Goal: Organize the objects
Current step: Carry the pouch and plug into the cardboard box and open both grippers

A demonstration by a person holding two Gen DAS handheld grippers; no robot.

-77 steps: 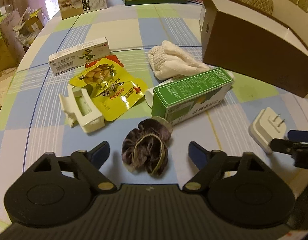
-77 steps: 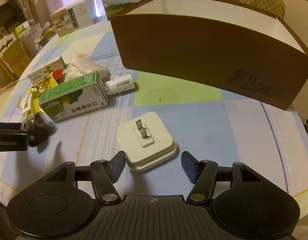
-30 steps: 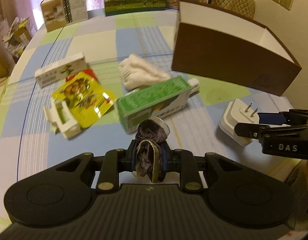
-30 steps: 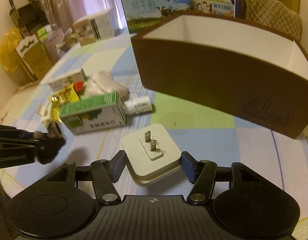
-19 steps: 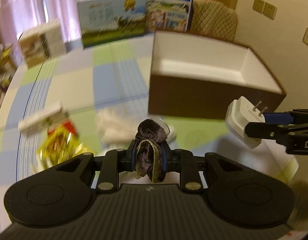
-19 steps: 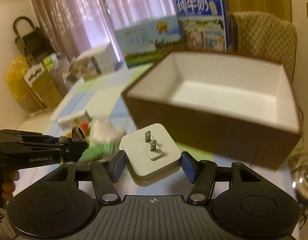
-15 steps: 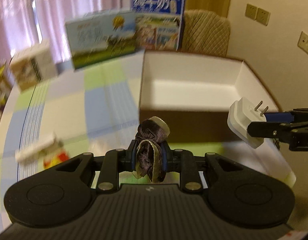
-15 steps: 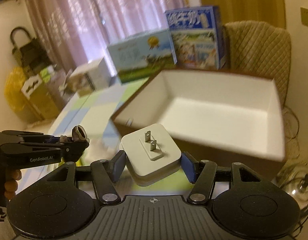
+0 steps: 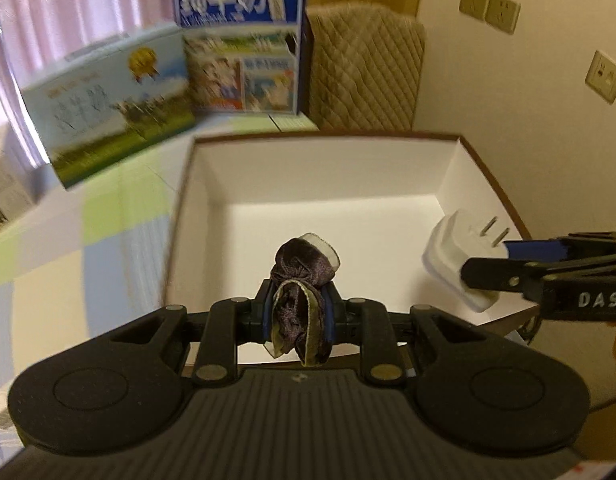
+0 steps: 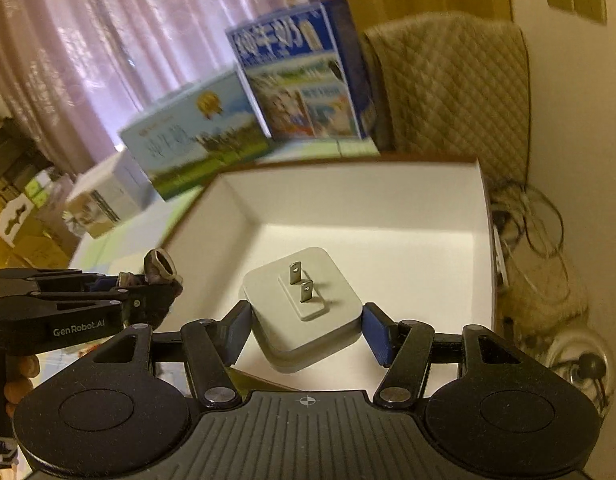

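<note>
A dark purple hair scrunchie point(image 9: 298, 300) is pinched in my left gripper point(image 9: 296, 312), held in the air over the near edge of the brown box with a white inside point(image 9: 308, 184). The white plug adapter point(image 10: 304, 308) with two metal prongs sits between the blue pads of my right gripper point(image 10: 306, 336), above the same box point(image 10: 367, 208). From the left wrist view the adapter point(image 9: 455, 260) hangs over the box's right side. The left gripper point(image 10: 148, 284) with the scrunchie shows at the left of the right wrist view. Nothing lies inside the box.
Two milk cartons, one light blue point(image 9: 108, 108) and one dark blue point(image 9: 240, 44), stand behind the box. A quilted chair back point(image 9: 363, 68) is beyond them. The checked tablecloth point(image 9: 88, 232) stretches left. Cables point(image 10: 539, 220) lie on the floor to the right.
Both grippers closed on their objects, lifted them off the table and carried them forward; they now hang over the open box instead of in front of it.
</note>
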